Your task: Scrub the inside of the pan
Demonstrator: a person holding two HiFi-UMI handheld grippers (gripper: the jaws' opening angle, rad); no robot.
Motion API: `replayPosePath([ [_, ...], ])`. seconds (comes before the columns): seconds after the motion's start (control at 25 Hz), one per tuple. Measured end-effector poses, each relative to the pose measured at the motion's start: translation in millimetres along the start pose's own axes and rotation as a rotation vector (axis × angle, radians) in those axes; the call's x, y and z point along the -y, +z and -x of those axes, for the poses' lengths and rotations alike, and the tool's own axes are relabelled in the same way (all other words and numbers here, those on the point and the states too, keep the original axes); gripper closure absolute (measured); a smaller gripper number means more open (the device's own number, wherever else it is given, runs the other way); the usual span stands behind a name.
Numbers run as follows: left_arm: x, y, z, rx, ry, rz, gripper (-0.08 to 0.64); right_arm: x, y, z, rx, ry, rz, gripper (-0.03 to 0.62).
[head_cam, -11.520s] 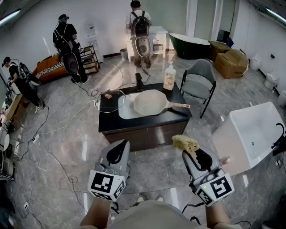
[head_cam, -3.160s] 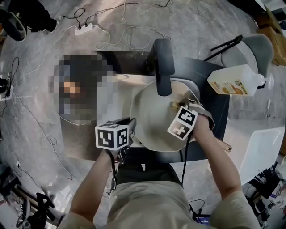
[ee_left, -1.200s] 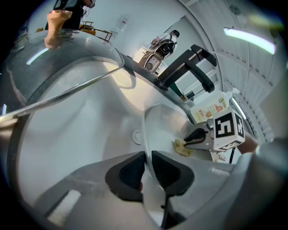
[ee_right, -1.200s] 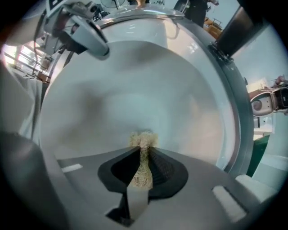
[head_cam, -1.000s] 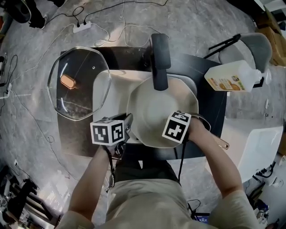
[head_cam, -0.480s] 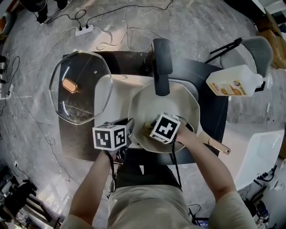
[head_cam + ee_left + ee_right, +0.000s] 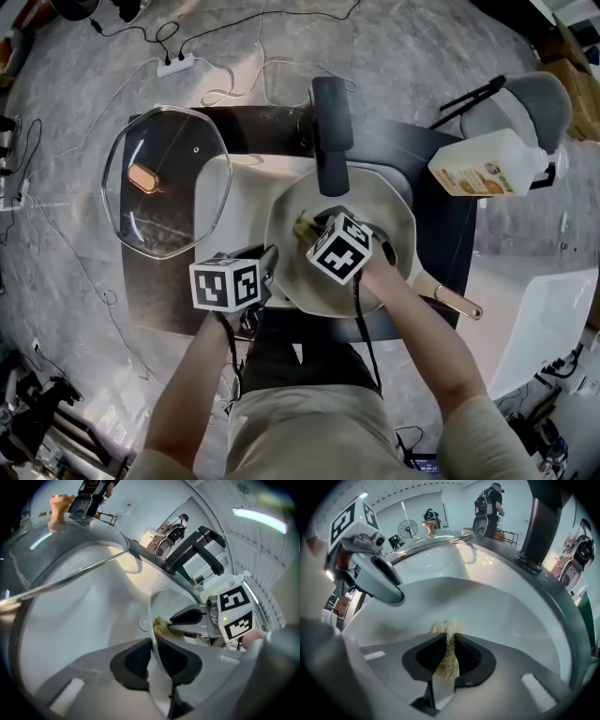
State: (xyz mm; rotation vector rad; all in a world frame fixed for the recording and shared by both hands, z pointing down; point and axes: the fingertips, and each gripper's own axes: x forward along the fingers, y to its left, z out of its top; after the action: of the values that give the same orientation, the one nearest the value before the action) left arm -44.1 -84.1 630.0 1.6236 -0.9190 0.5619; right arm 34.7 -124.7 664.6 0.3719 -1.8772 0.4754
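1. Far left: glass lid (image 7: 167,178) flat on the dark counter (image 7: 155,300), right edge overlapping the white sink (image 7: 239,197)
2. Just right of the lid: left gripper (image 7: 267,264) clenched on the near-left rim of the pan (image 7: 384,211), rim pinched thin between both pads in the left gripper view
3. Middle: pale pan sitting over the sink, upright, inside facing up, wall rising on each side of the scrubbing spot
4. Inside the pan, left of centre: yellowish sponge (image 7: 304,228) squeezed between the jaws of the right gripper (image 7: 449,639), tuft poking out past the tips and pressed against the pan's inner surface
5. Right gripper pointing steeply down into the pan, marker cube uppermost in the head view, forearm reaching in from the lower right
6. Above the pan: black faucet (image 7: 330,131), spout hanging over the far rim
7. Lower right: pan handle (image 7: 457,306) sticking out past the counter edge
8. Right: soap bottle (image 7: 483,169) on the counter corner, well apart from the pan
9. Far right: grey chair (image 7: 539,98) on the floor beyond the counter
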Motion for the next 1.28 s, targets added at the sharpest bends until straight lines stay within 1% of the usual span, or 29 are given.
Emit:
replayPosePath([
  [0.12,1,3,0,0.02,0.005,-0.011,0.506,22,-7,3,-0.033,-0.065,-0.012,0.529],
  [0.2,1,5,1,0.031,0.009,-0.02,0.506,37,-17,8,-0.082,-0.115,0.01,0.529],
  [0.32,-1,1,-1,0.029,0.012,-0.007,0.503,53,-35,20,-0.156,-0.186,0.06,0.531],
  [0.4,1,3,0,0.038,0.009,-0.016,0.499,57,-45,31,-0.17,-0.213,0.072,0.531],
  [0.56,2,2,-1,0.032,0.013,-0.051,0.489,51,-52,56,-0.118,-0.227,0.029,0.531],
  [0.6,2,1,-2,0.03,0.01,-0.057,0.476,49,-52,62,-0.101,-0.229,0.015,0.531],
  [0.64,3,-1,-3,0.029,0.006,-0.06,0.444,47,-53,68,-0.087,-0.233,0.005,0.531],
  [0.68,4,-2,-4,0.029,0.0,-0.061,0.44,46,-54,74,-0.076,-0.239,0.0,0.532],
  [0.72,5,-3,-5,0.027,-0.007,-0.062,0.437,45,-54,78,-0.068,-0.245,0.0,0.532],
  [0.84,10,-5,-7,0.029,-0.026,-0.072,0.383,42,-57,86,-0.056,-0.253,0.004,0.532],
  [1.0,15,0,-1,0.05,-0.027,-0.091,0.319,41,-56,100,-0.024,-0.269,-0.008,0.532],
  [1.08,15,4,6,0.057,-0.001,-0.126,0.299,40,-53,111,0.001,-0.287,-0.016,0.533],
  [1.16,17,9,15,0.063,0.027,-0.182,0.288,41,-50,122,0.025,-0.313,-0.017,0.534],
  [1.28,29,21,31,0.094,0.036,-0.258,0.288,42,-43,140,0.081,-0.359,-0.03,0.534],
])
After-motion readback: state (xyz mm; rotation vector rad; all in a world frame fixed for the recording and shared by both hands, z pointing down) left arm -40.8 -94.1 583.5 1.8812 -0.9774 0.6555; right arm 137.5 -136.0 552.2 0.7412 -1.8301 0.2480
